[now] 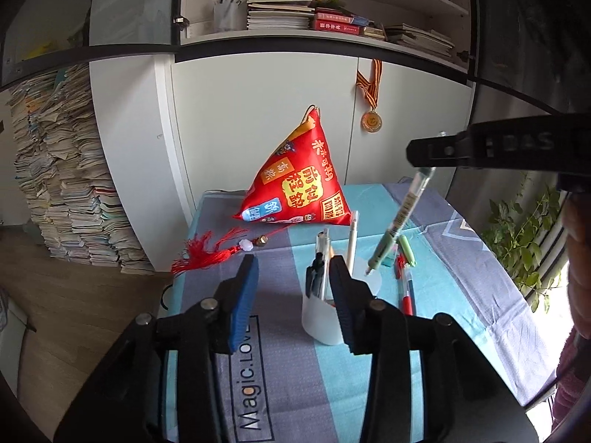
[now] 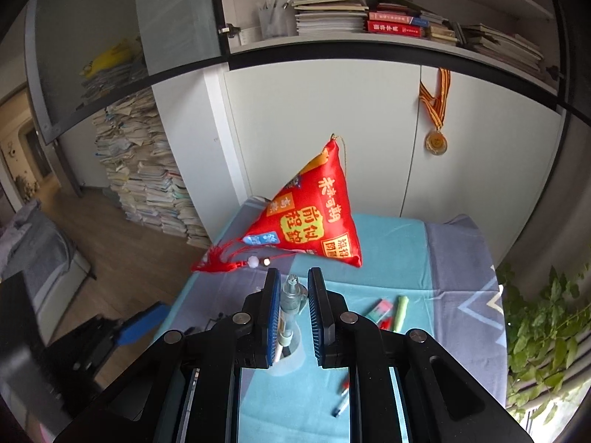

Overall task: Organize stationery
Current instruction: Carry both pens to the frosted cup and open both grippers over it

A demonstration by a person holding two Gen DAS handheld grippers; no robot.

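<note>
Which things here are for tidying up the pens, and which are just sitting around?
For the job:
green pen held by the right gripper
pen cup
loose pens on the tablecloth
left gripper

Just lying about:
red pouch
red tassel
medal
books
plant

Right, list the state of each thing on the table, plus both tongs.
Left tongs: open, empty, beside the cup.
Right tongs: holding the pen by its upper end.
Clear green-barrelled pen: held tilted, tip above the cup.
Translucent white plastic cup: upright, pens inside.
Red-and-clear pen: lying flat on the cloth.
Red satin pyramid pouch: standing on the table.
</note>
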